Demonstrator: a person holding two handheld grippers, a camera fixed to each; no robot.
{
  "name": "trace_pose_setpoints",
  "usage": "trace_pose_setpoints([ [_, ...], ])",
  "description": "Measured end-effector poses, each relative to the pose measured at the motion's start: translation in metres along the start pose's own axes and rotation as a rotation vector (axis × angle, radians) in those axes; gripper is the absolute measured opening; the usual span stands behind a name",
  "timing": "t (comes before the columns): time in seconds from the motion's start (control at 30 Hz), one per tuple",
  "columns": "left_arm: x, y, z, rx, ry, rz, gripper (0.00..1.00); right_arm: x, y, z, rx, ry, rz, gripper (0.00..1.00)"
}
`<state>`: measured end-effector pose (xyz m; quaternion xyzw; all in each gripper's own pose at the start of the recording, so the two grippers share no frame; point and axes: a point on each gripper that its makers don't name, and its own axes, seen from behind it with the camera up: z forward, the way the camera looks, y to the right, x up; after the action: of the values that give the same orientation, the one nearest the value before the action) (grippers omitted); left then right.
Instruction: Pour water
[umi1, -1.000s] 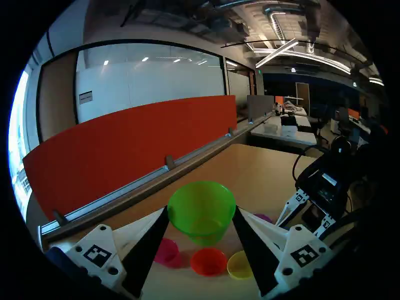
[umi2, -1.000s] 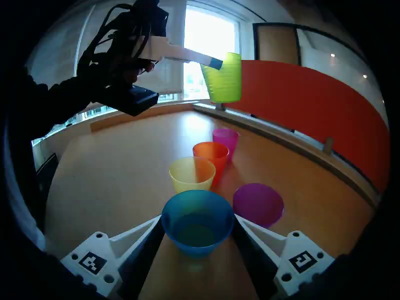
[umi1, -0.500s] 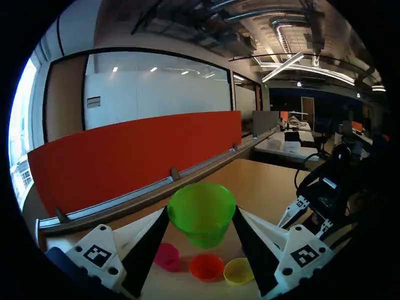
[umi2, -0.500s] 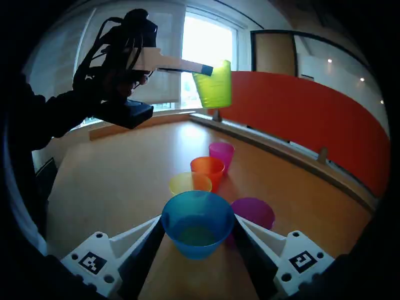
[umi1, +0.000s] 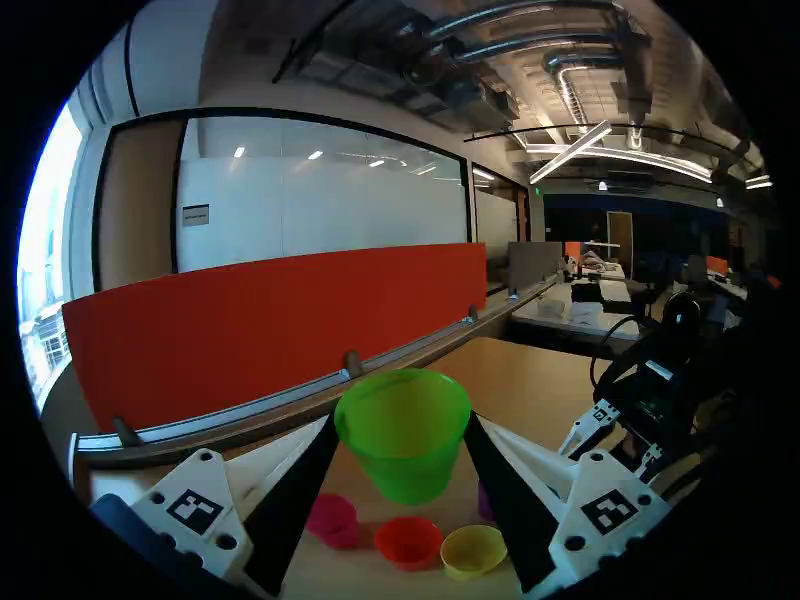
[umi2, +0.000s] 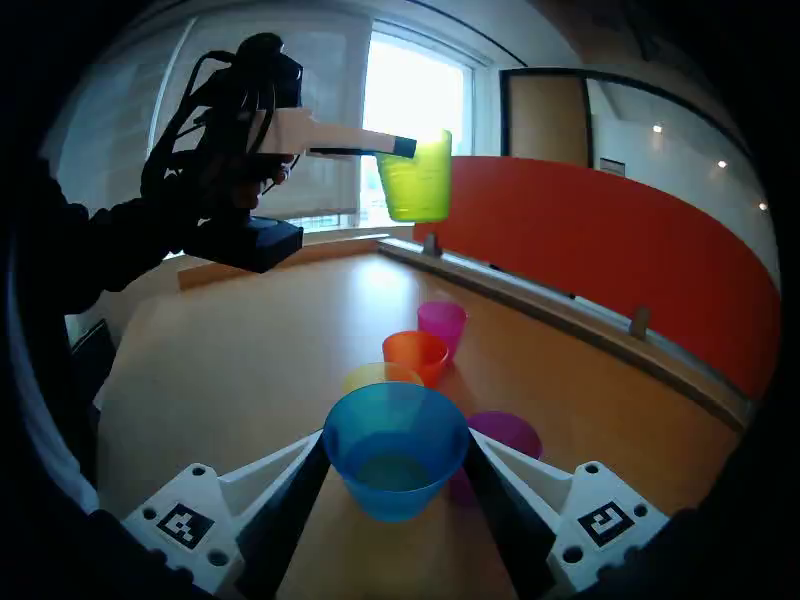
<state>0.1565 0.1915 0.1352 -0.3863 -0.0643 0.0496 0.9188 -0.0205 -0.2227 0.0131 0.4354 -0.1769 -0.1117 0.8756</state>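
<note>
Judging the pour as not yet begun, leaving the tilting and emptying to do; pinching the green cup upright in the left gripper, fingers spread to its width, high above the wooden table; clamping the blue cup likewise in the right gripper, lower, hovering near the yellow cup, orange cup, pink cup and purple cup
</note>
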Motion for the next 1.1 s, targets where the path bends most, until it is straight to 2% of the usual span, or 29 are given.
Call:
trace_pose_setpoints([
  [0.47, 0.012, 0.007, -0.011, 0.011, 0.062, -0.018, 0.89, 0.020, -0.002, -0.007, -0.015, 0.043, -0.009, 0.91],
  [1.1, 0.017, 0.016, -0.027, 0.020, 0.086, 0.002, 0.89, 0.045, -0.009, -0.012, -0.024, 0.087, -0.021, 0.91],
])
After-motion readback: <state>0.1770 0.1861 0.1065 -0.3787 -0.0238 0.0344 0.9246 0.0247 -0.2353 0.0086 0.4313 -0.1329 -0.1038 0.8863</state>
